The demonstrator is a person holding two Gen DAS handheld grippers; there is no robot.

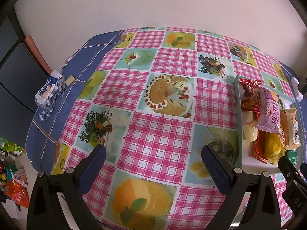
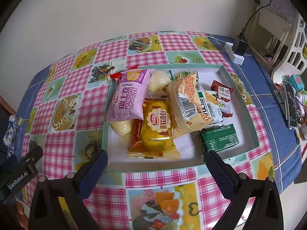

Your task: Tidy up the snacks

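Observation:
A shallow white box with a green rim holds several wrapped snacks: a purple Swiss roll pack, a yellow bread pack, an orange-and-white pack, a green pack and a small red pack. My right gripper hovers open just in front of the box, nothing between its fingers. My left gripper is open over the bare tablecloth, left of the box. The purple pack lies on top of the pile there. The right gripper shows at the lower right edge.
A pink checked tablecloth with food pictures covers the table. A crumpled blue-and-white wrapper lies at the table's left edge. A white power strip with a black plug and clutter sit at the right. Bags lie below left.

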